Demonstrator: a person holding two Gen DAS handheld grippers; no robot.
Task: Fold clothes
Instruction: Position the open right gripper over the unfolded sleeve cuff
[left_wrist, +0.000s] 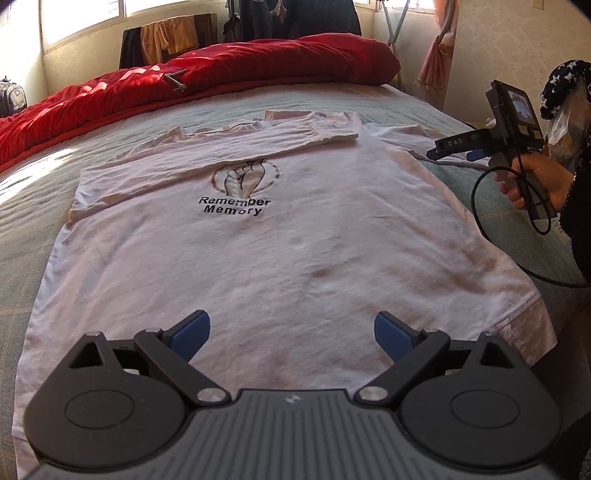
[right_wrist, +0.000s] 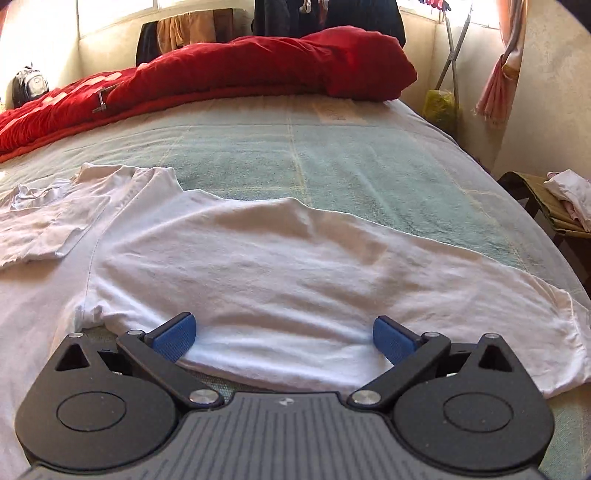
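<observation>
Shirt (left_wrist: 280, 236) lies flat on the bed (right_wrist: 332, 155) (one sleeve (left_wrist: 221, 147) folded in); both tongs, left (left_wrist: 291, 334) and right (right_wrist: 284, 338), hover released, right by the spread sleeve.

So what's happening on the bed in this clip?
A person is folding a white T-shirt spread on a bed. One sleeve is already folded across the chest. The left gripper hovers open over the hem. The right gripper sits open at the other sleeve, which is still spread out. Neither holds cloth.
</observation>
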